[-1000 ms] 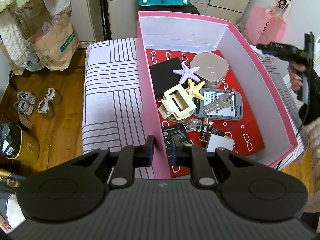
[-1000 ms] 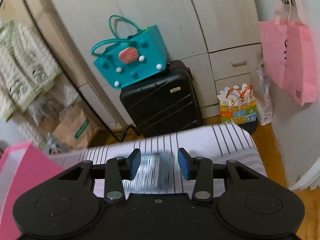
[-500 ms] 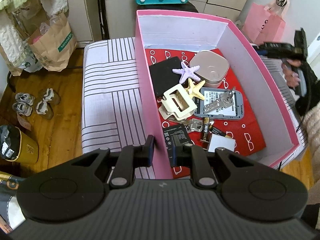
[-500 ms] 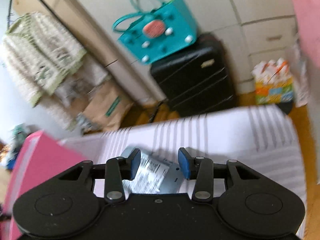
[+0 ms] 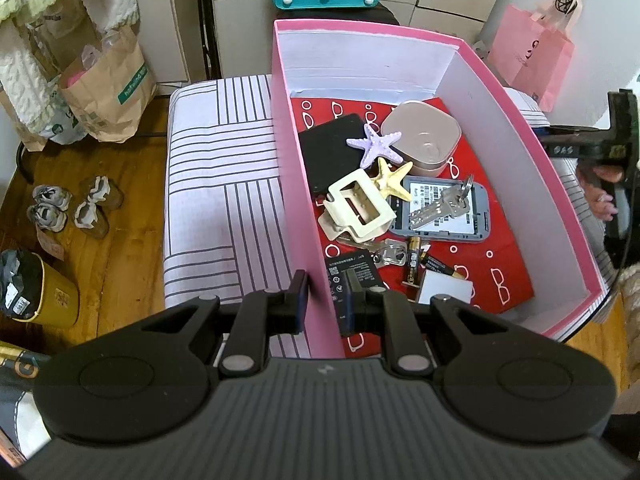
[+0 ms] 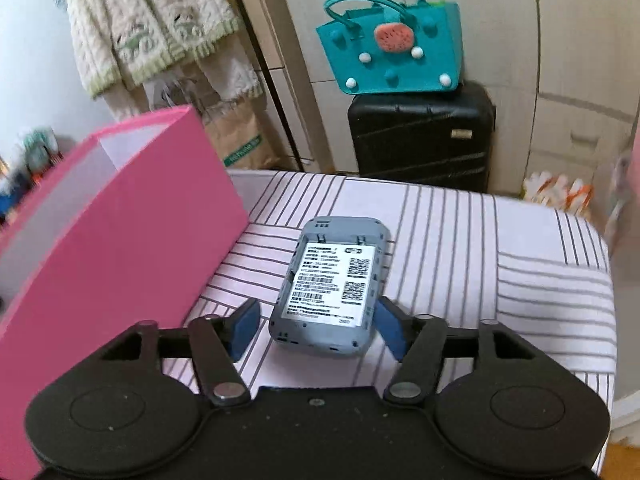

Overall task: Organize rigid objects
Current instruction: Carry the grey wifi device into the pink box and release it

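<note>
The right gripper (image 6: 316,330) had just spread, releasing the grey device (image 6: 334,286) onto the striped cushion (image 6: 500,248), placement apparently done.

I see a matt pink cardboard box (image 5: 520,128), glossy metal keys (image 5: 440,208) at its three o'clock, striped cloth cushion (image 6: 480,248), grey plastic device (image 6: 332,280) bearing a paper label.

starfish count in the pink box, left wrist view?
2. Purple starfish leans on the beige dish near the back of the pink box; yellow starfish just in front of it, beside the cream clip. More may be buried.
</note>
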